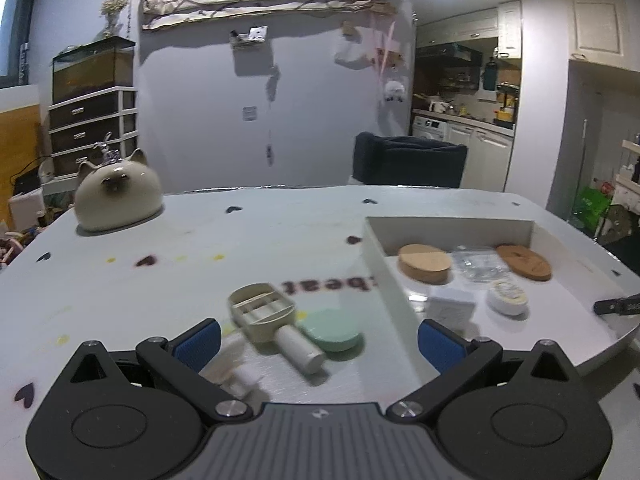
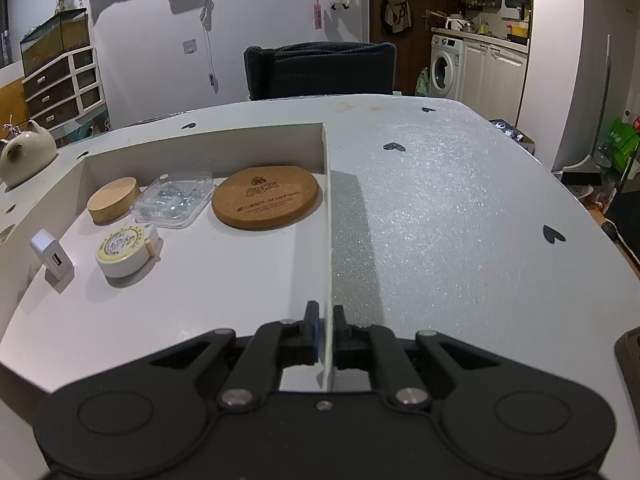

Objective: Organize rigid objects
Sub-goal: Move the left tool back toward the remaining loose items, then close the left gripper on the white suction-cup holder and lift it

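Clamped on the tray wall (image 2: 329,240) by the right hand-held gripper (image 2: 326,320), the tray is steadied while the wide-open left hand-held gripper (image 1: 318,338) is judged to need closing on the scoop (image 1: 276,322) next.

In the left wrist view, a scoop (image 1: 262,312) lies at lower centre on the table (image 1: 160,248), a round case (image 1: 334,328) touching its right side. The tray (image 1: 376,272) fills the right half, holding a wooden lid (image 1: 425,263), coaster (image 1: 524,262), packet (image 1: 478,266), tape measure (image 1: 507,297) and charger (image 1: 451,308). A cat jar (image 1: 118,194) sits upper left.
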Tool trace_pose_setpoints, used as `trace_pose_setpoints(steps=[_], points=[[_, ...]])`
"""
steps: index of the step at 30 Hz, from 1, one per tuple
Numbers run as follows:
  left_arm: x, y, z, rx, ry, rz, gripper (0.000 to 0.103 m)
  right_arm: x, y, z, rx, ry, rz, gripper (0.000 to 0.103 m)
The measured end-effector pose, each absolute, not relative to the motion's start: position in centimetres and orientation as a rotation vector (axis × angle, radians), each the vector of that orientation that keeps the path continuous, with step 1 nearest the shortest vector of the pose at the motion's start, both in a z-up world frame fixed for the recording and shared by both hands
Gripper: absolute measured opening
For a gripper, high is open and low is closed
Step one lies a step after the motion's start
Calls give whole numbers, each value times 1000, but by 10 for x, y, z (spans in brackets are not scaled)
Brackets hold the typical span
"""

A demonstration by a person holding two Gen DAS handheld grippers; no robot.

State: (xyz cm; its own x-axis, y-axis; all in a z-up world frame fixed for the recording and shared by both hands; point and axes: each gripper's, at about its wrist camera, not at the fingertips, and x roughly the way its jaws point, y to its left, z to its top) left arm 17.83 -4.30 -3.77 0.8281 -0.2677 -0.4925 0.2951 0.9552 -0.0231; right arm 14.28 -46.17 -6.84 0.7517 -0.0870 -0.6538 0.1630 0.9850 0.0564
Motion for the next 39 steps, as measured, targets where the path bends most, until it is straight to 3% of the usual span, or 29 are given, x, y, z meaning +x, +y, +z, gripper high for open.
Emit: trace_pose_setpoints(steps=[13,22,24,27,30,32,39], points=[[203,-8,-66,160,564,-334,101,142,-462,-68,112,705,-137,7],[217,-16,-74,333,603,-321,73,140,-462,-68,111,696,-139,8],[218,-19,-75,355,608,-331,65,140,-462,-68,112,695,-138,8],[217,-22,-78,387,613,-329,45,140,-462,-68,111,696,-139,8],[214,-21,-78,382,600,-318,42,140,-462,-68,112,695,-138,8],[212,-19,-74,357,584,-317,34,140,-462,-68,112,696,-139,8],[205,-21,-59,303,551,-331,34,140,-463,-68,116,693,-139,8]])
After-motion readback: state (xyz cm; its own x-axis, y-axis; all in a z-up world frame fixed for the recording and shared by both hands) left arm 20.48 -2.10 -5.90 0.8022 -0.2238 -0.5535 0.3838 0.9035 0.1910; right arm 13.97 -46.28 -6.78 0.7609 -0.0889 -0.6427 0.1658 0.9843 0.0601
